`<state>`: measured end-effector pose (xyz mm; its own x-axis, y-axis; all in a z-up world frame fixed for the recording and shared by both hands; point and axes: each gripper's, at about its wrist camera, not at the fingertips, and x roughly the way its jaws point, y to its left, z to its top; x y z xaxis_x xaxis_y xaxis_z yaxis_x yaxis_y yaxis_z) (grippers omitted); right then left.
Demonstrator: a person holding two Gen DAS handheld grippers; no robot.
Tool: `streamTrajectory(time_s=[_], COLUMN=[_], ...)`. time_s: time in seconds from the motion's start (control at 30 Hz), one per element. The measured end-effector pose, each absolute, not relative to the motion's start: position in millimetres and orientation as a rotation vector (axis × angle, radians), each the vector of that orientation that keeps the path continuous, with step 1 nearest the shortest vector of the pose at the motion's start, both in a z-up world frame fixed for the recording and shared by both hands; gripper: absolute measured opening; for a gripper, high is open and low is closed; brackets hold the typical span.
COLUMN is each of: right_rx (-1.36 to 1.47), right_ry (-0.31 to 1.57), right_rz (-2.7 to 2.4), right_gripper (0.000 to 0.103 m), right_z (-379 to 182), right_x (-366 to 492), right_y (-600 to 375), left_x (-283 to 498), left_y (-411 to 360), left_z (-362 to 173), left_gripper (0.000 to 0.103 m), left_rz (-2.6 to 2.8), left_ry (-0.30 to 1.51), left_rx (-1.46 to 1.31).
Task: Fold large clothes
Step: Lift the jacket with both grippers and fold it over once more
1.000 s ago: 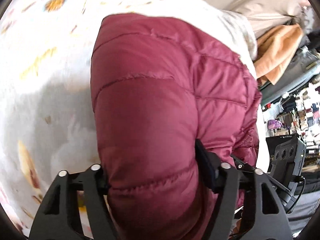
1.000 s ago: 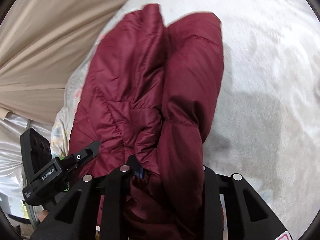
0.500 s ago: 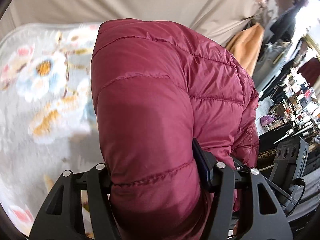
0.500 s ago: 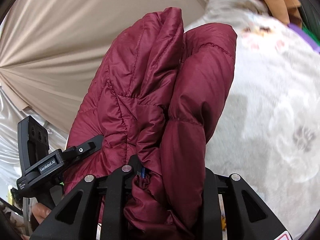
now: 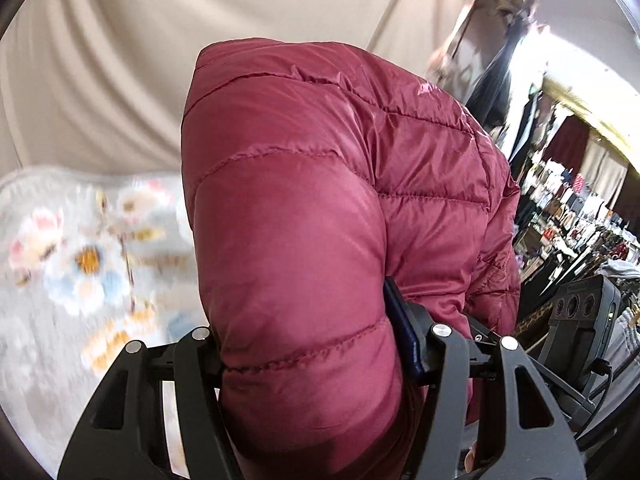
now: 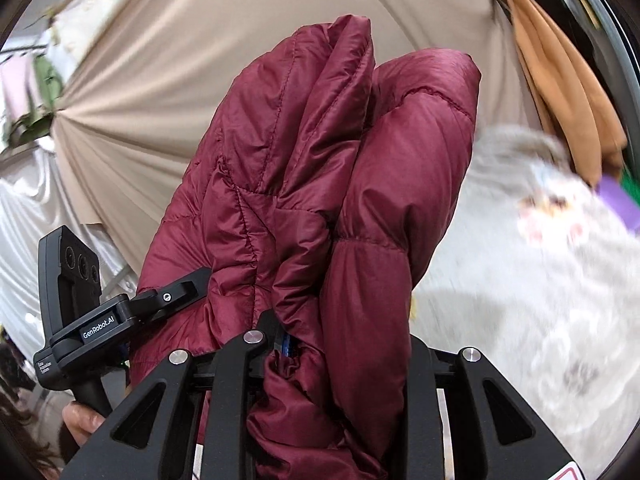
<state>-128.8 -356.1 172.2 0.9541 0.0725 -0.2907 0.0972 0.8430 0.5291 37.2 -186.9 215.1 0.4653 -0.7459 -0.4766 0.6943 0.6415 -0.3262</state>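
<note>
A maroon quilted puffer jacket [image 5: 320, 208] fills the middle of both wrist views, lifted off the bed. My left gripper [image 5: 308, 344] is shut on a thick padded fold of it, the fabric bulging out between the two black fingers. In the right wrist view the jacket [image 6: 320, 184] hangs in bunched folds and my right gripper [image 6: 340, 344] is shut on a narrower gathered part. The other gripper [image 6: 92, 304] and the hand holding it show at the left of that view, against the jacket's far side. The fingertips are hidden in the fabric.
Below lies a pale floral blanket [image 5: 80, 264], also seen at the right of the right wrist view as the blanket [image 6: 540, 280]. A beige curtain [image 5: 140, 60] hangs behind. An orange cloth [image 6: 568, 92] hangs at the upper right. Shelves of goods [image 5: 572, 216] crowd the right side.
Both grippers have risen with the jacket still clamped. The blanket has dropped lower in both views and the curtain now fills the background. The views have also rolled.
</note>
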Motion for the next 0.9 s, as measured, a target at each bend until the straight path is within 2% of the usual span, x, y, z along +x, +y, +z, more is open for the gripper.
streamTrajectory(time_s=[0.3, 0.5, 0.67, 0.83, 0.9], right_rx=[0.428, 0.373, 0.426, 0.485, 0.507], right_ry=[0.151, 0.141, 0.274, 0.476, 0.556], right_rz=[0.111, 0.210, 0.278, 0.261, 0.242], right_gripper=[0.025, 0.025, 0.026, 0.026, 0.026], right_z=[233, 242, 205, 121, 82], right_x=[-105, -53, 23, 101, 128], right_y=[-323, -298, -277, -264, -262], left_x=[37, 66, 120, 193, 223], left_y=[-118, -68, -39, -28, -29], left_z=[273, 275, 232, 145, 96], left_gripper=[0.058, 0.059, 0.060, 0.060, 0.060], left_rz=[-0.916, -0.899, -0.834, -0.768, -0.743], left_ry=[0.389, 0.339, 0.418, 0.605, 0.697], left_rx=[-0.139, -0.170, -0.194, -0.202, -0.215])
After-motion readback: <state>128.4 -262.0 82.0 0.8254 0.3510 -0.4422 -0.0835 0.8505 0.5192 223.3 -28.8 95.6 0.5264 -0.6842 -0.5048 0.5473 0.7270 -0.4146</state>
